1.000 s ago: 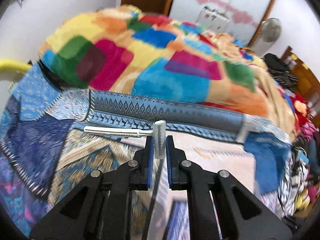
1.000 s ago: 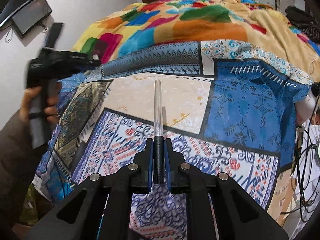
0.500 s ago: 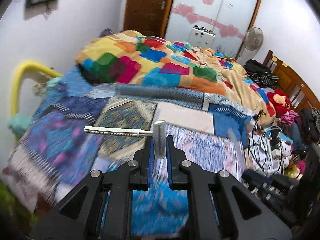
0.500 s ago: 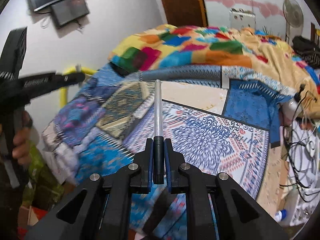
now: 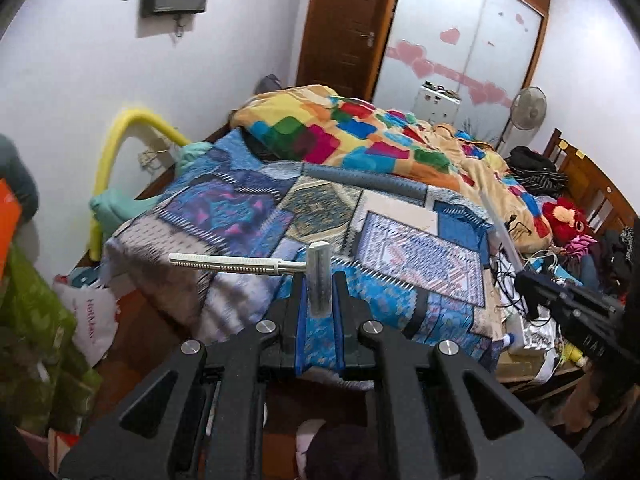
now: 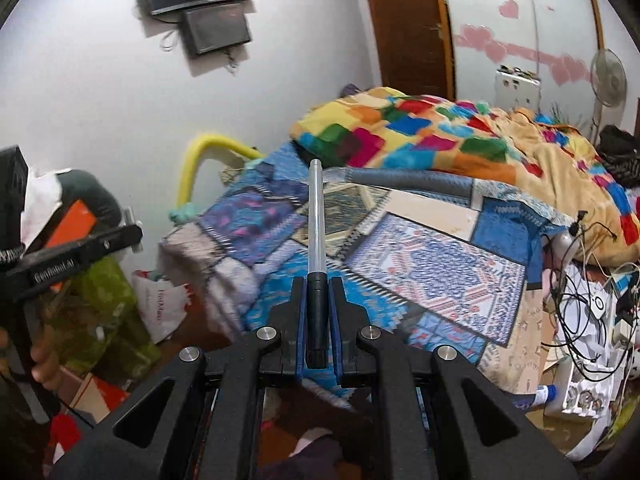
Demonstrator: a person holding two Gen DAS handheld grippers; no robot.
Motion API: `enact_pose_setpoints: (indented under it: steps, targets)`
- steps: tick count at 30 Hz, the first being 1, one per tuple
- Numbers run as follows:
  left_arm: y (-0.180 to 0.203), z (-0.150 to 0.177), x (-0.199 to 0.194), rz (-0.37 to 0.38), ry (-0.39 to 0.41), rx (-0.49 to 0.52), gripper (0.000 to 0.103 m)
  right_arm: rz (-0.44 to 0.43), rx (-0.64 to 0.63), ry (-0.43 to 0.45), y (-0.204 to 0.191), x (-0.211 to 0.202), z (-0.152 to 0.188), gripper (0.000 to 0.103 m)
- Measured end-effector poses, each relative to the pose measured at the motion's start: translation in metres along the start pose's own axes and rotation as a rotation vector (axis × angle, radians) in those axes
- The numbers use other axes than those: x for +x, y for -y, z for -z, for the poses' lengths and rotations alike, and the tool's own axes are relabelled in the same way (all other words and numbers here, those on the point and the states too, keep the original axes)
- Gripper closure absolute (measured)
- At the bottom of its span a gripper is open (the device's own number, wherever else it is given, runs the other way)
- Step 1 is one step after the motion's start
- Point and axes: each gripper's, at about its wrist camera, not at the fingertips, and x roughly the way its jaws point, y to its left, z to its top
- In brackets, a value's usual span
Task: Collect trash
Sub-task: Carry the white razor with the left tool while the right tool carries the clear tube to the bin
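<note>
We see the bed [image 5: 280, 216] first, spread with a patchwork cover in blues, and a bright quilt [image 5: 360, 132] heaped at its far end; everything below we place against that bed.

In front of its near edge our right claw [image 6: 318, 312] is clamped on a pen [image 6: 315, 240]: a clear tube with a black cap. The cap sits between the pads, and the tube juts out past the fingertips, its long axis running straight forward along the fingers, its tip pointing toward the quilt.

Also off the bed's near edge, our left claw [image 5: 319, 300] is pressed together on a razor [image 5: 280, 267]. Its head is a pale ribbed bar standing upright between the pads, rising above the fingertips. The white ridged handle leaves the head crosswise, long axis level, pointing out to the left, clear of the claw.

At the bed's near left corner on the floor lies a white bag [image 5: 94, 320] with red lettering, beside green cloth [image 5: 36, 320].
</note>
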Motion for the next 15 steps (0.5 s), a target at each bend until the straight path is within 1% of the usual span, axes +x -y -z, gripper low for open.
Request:
enact_pose_setpoints:
  steps: [3, 7, 12, 15]
  targets:
    - [-0.017, 0.024, -0.019, -0.035, 0.002, -0.024, 0.092, -0.023, -0.031, 0.002, -0.019, -0.005, 0.005, 0.093]
    - [-0.041, 0.054, -0.028, -0.071, -0.014, -0.055, 0.092, -0.068, -0.075, -0.012, -0.051, -0.001, 0.014, 0.093]
    - [-0.076, 0.092, -0.024, -0.098, -0.066, -0.098, 0.092, -0.115, -0.129, -0.058, -0.089, 0.017, 0.029, 0.093]
    - [-0.091, 0.111, -0.015, -0.100, -0.101, -0.117, 0.092, -0.148, -0.153, -0.110, -0.108, 0.034, 0.040, 0.093]
